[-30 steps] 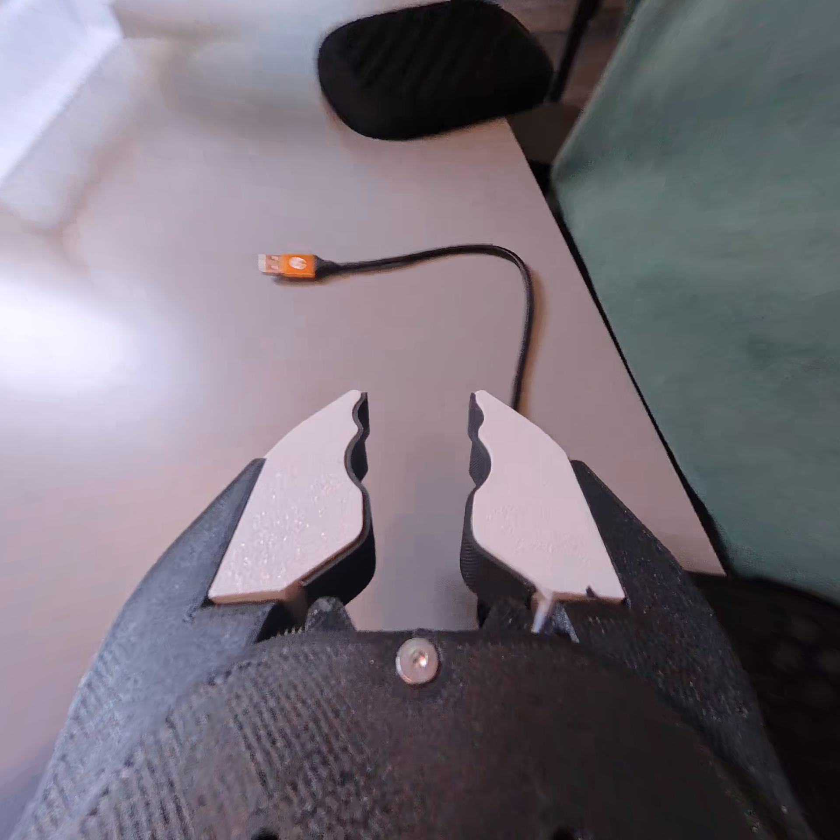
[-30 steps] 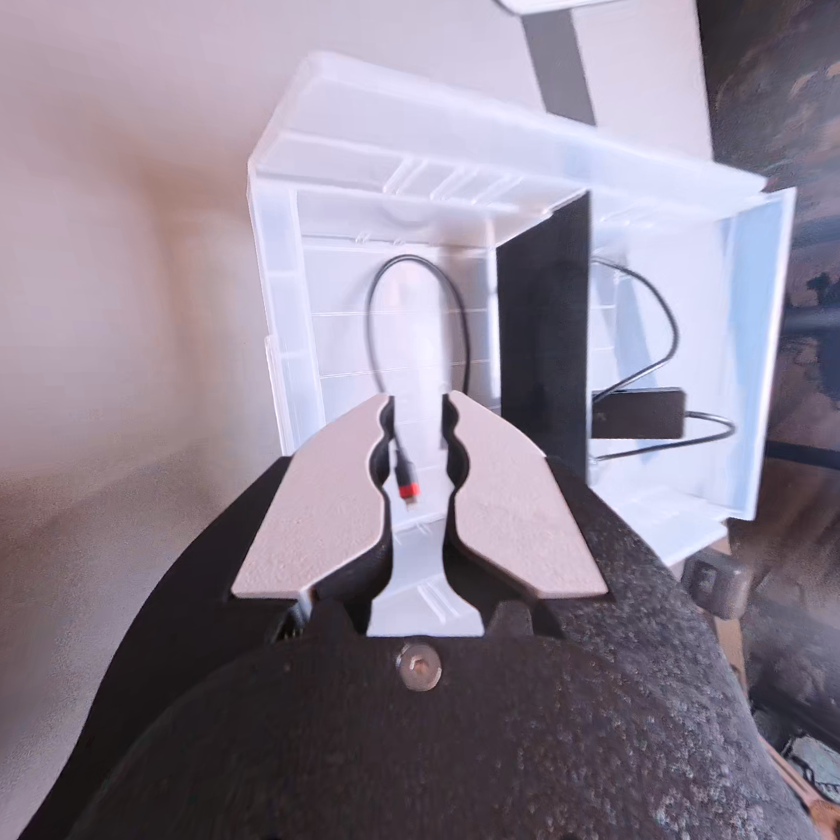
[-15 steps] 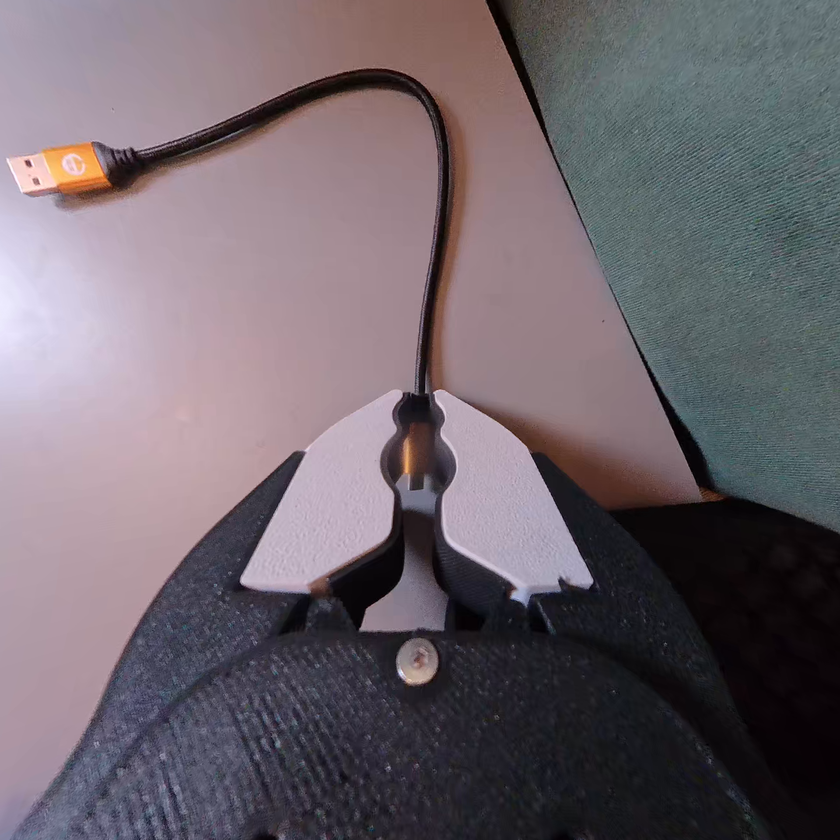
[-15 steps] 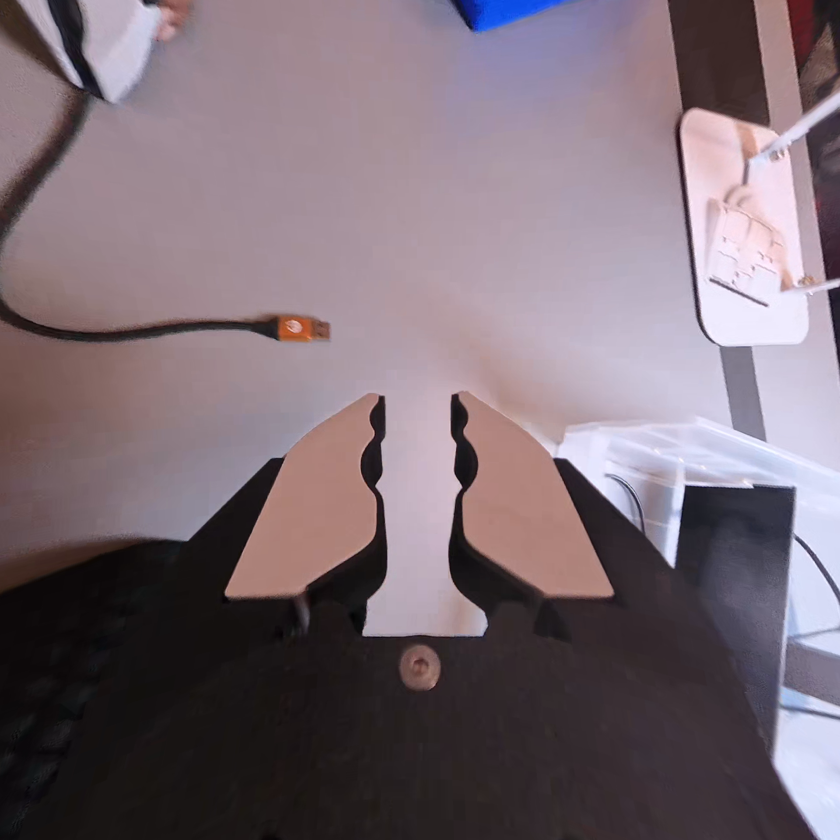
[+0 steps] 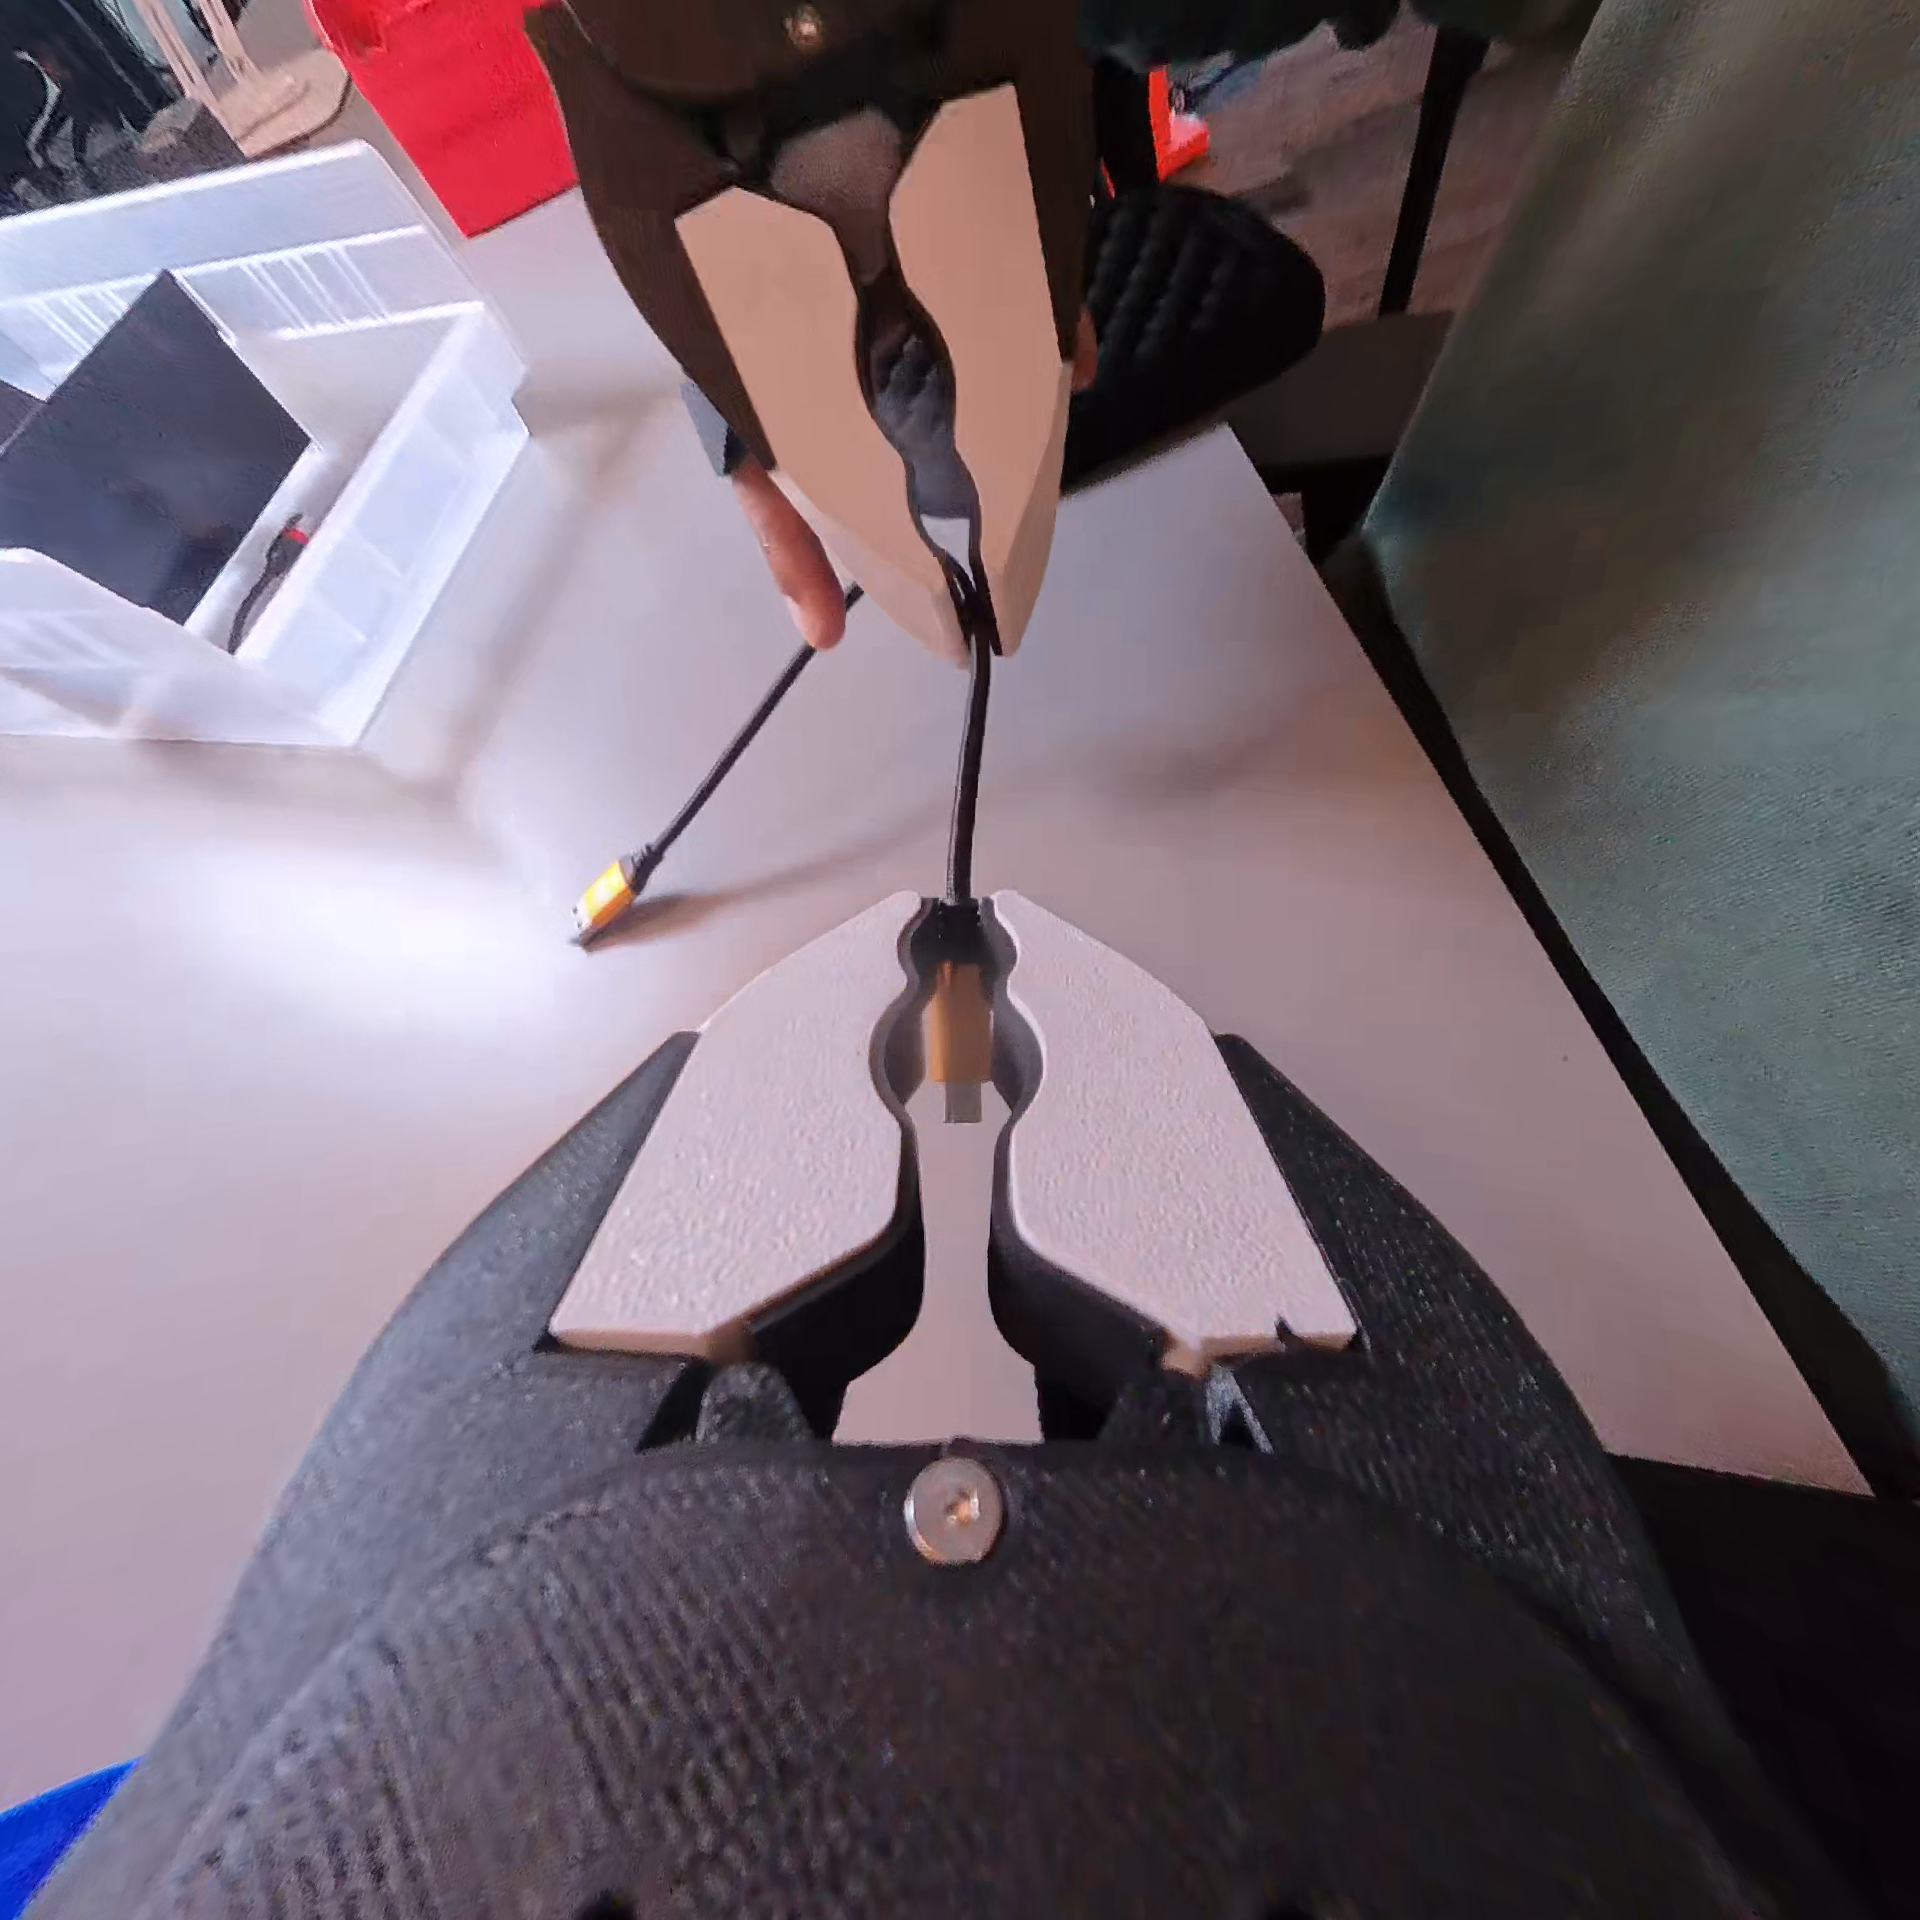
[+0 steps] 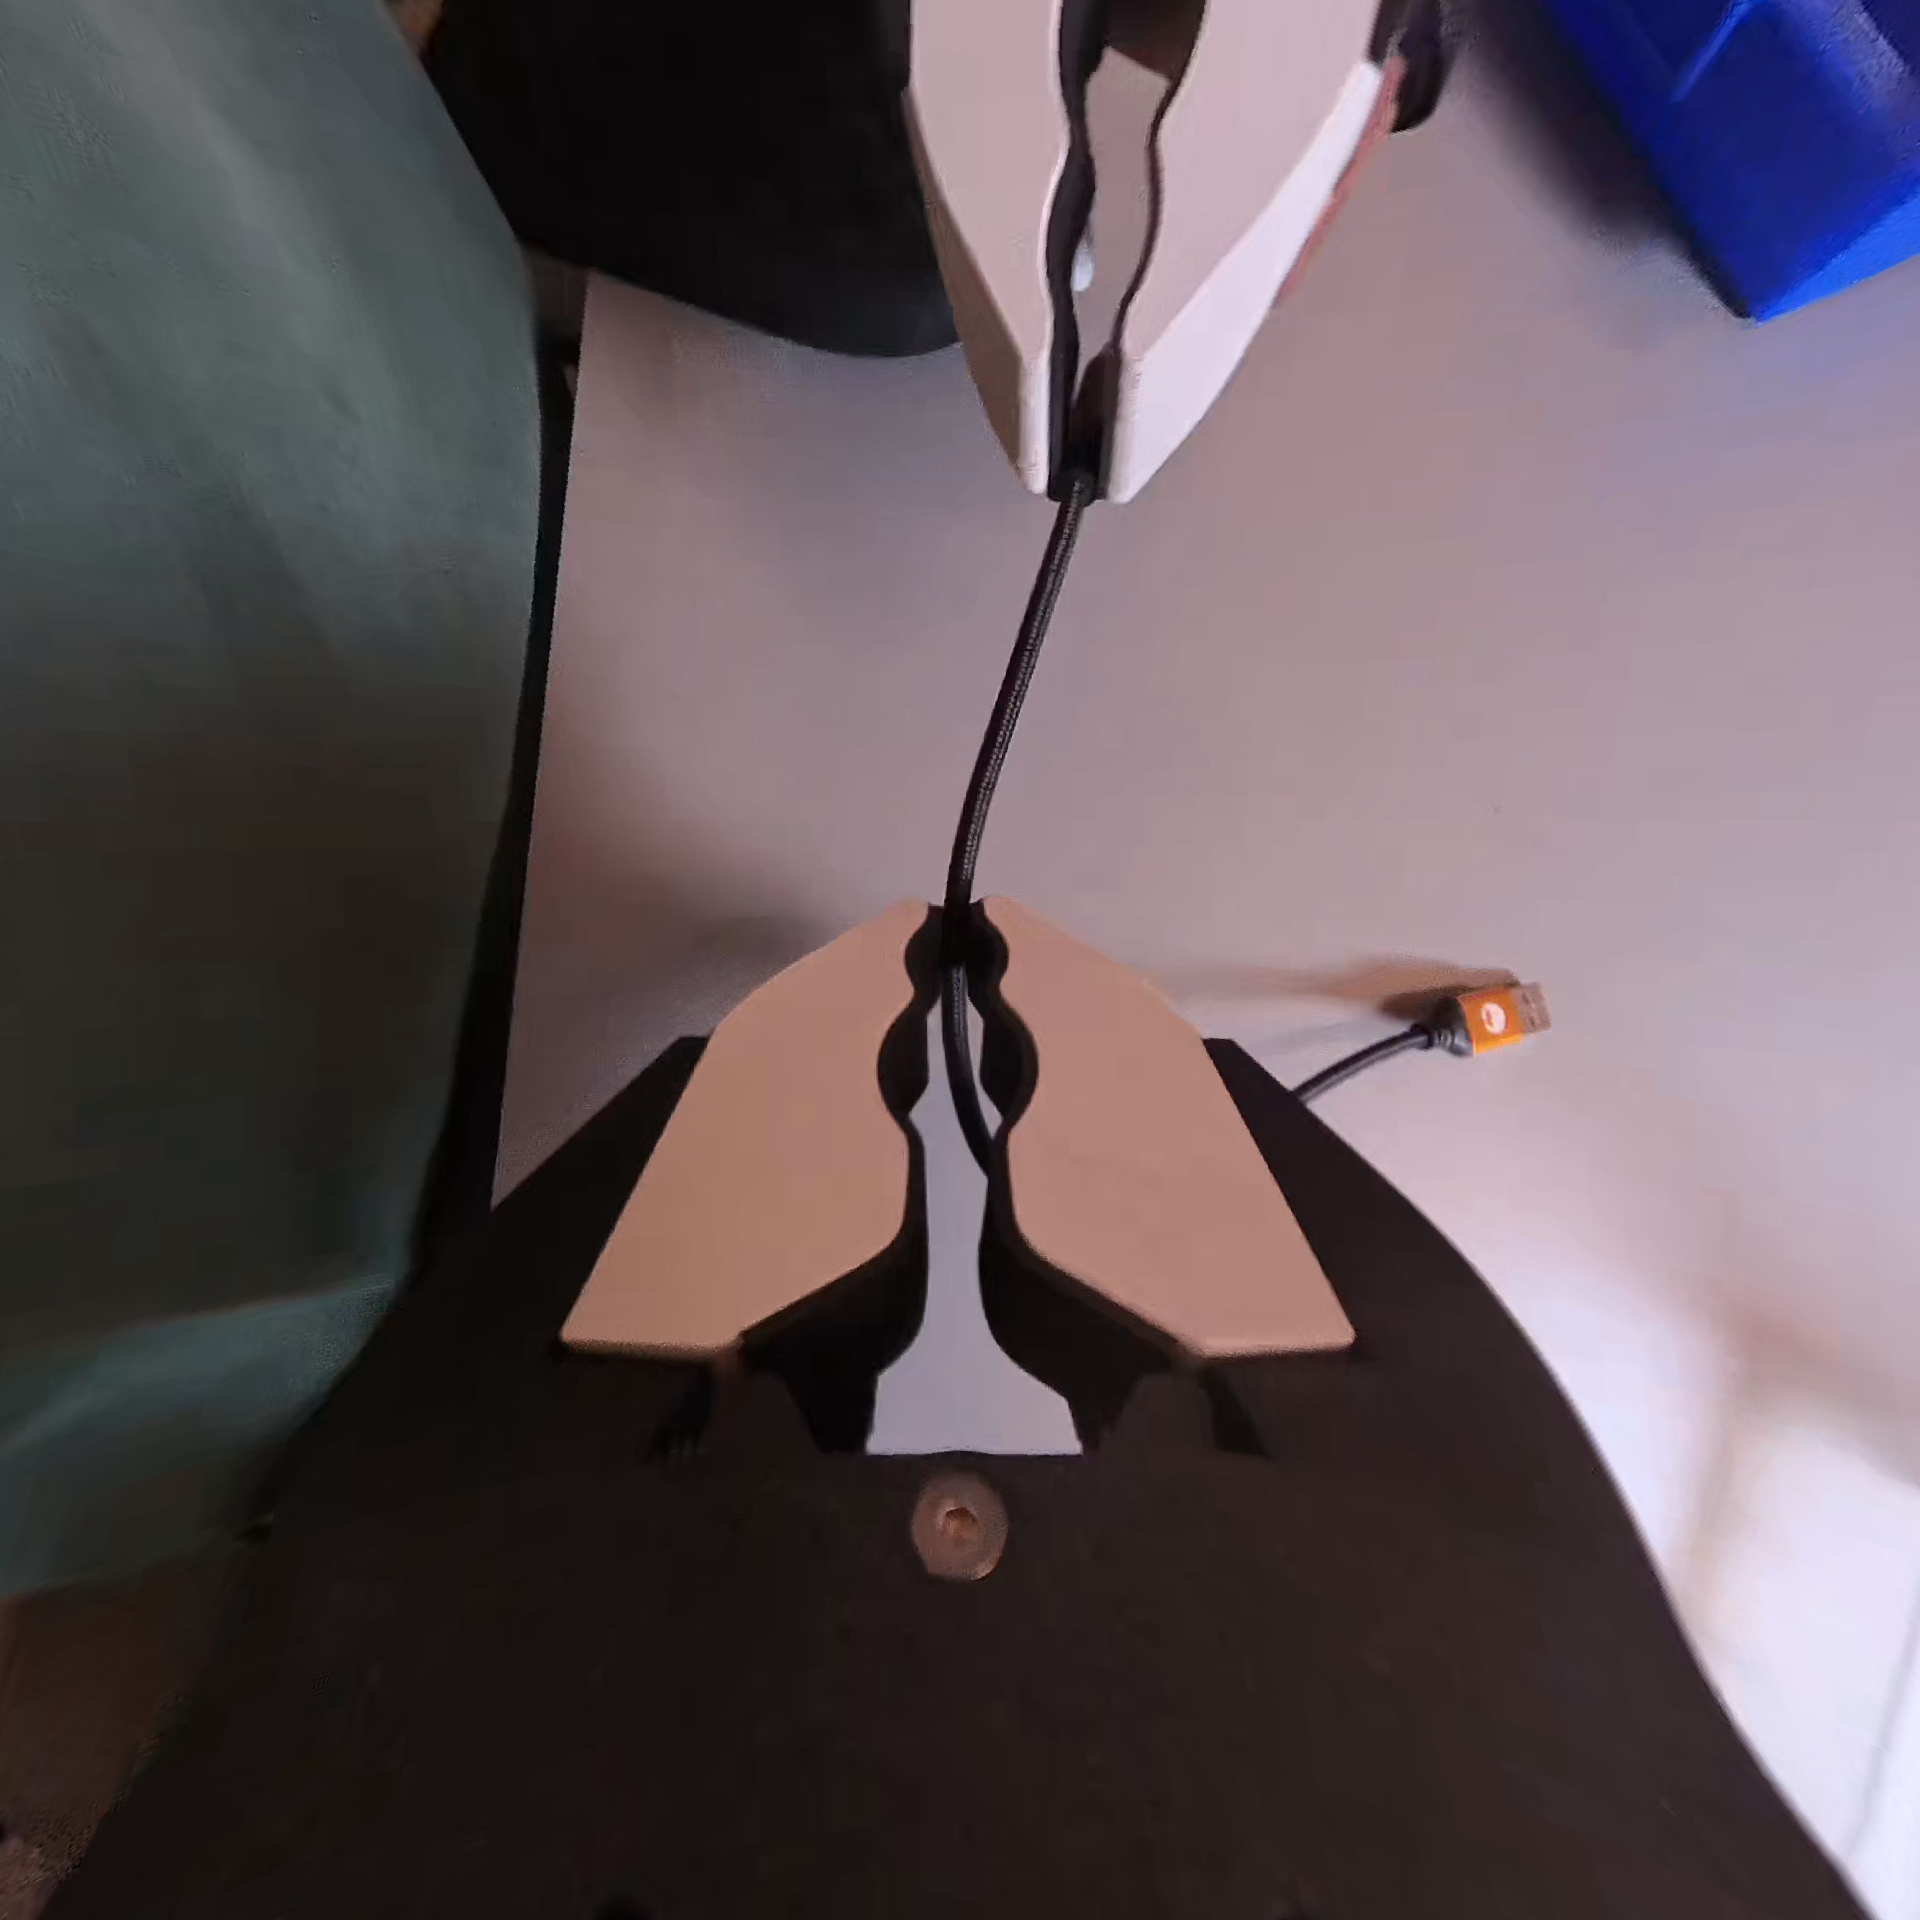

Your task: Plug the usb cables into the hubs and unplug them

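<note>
A black braided USB cable [image 5: 966, 769] stretches between both grippers above the grey table [image 5: 260, 1039]. My left gripper [image 5: 956, 906] is shut on the cable's small orange connector [image 5: 956, 1039], which lies between its fingers. My right gripper [image 6: 956, 912] is shut on the cable [image 6: 1013, 707] partway along. Each gripper faces the other: the right one [image 5: 971, 636] shows in the left wrist view, the left one [image 6: 1081, 488] in the right wrist view. The orange USB-A plug [image 5: 608, 902] trails down by the table; it also shows in the right wrist view [image 6: 1486, 1018]. No hub is visible.
A clear plastic bin [image 5: 416, 436] with a black divider [image 5: 135, 457] and another cable stands on the left. Green fabric [image 5: 1662, 520] runs along the table's right edge. A black chair seat [image 5: 1174, 301] and a red object [image 5: 457, 94] lie beyond. A blue box [image 6: 1766, 156] sits on the table. The left gripper's tips are roughly 7 centimeters from the right gripper's.
My left gripper closed on the small connector and lifted it. My right gripper left the bin, came over the table and closed on the cable, which is now held between both.
</note>
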`<state>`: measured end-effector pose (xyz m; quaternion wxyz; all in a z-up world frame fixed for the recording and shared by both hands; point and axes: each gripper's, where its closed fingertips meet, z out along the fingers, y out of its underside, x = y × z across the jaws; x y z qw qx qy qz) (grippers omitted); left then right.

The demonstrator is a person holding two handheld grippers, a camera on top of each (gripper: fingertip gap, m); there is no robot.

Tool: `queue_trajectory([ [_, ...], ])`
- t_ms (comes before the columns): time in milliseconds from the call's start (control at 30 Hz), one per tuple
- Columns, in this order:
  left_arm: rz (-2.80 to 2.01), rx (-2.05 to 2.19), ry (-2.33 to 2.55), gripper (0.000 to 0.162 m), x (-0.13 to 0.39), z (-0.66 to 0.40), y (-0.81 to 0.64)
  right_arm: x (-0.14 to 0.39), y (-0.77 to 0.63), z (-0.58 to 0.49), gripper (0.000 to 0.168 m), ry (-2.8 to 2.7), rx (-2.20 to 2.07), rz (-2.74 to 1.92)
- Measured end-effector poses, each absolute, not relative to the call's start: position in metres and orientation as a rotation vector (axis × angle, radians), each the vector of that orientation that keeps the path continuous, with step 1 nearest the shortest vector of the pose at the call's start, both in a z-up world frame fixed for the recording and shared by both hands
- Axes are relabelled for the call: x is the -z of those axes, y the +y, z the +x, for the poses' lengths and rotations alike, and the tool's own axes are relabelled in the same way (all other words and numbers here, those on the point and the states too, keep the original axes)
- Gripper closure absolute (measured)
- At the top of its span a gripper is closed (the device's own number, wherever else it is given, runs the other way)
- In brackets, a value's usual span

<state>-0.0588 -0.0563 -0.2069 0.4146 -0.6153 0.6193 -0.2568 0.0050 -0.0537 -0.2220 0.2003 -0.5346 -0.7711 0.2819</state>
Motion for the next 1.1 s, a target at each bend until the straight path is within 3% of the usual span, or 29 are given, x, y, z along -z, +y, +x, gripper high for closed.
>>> queue_trajectory([
  [133,-1.476,0.626,1.469,0.152,0.193,-0.061,-0.047,0.195,-0.04,0.005,0.164,-2.119,-0.705,-1.423],
  [200,-1.452,0.604,1.334,0.128,0.176,-0.068,-0.032,0.173,-0.019,0.011,0.165,-2.075,-0.625,-1.408],
  [233,-1.443,0.612,1.243,0.124,0.165,-0.073,-0.023,0.157,-0.007,0.015,0.164,-2.041,-0.587,-1.4],
  [367,-1.416,0.626,0.936,0.125,0.133,-0.107,0.008,0.088,0.058,0.038,0.165,-1.859,-0.374,-1.339],
  [533,-1.439,0.547,0.882,0.127,0.139,-0.12,0.022,0.042,0.132,0.069,0.164,-1.689,-0.212,-1.339],
  [667,-1.467,0.493,0.947,0.128,0.153,-0.113,0.023,0.074,0.183,0.092,0.164,-1.631,-0.231,-1.455],
  [900,-1.507,0.492,0.945,0.13,0.164,-0.115,0.028,0.205,0.233,0.155,0.164,-1.721,-0.165,-1.833],
  [1100,-1.557,0.492,0.953,0.132,0.177,-0.116,0.033,0.228,0.233,0.184,0.164,-1.836,0.021,-1.981],
])
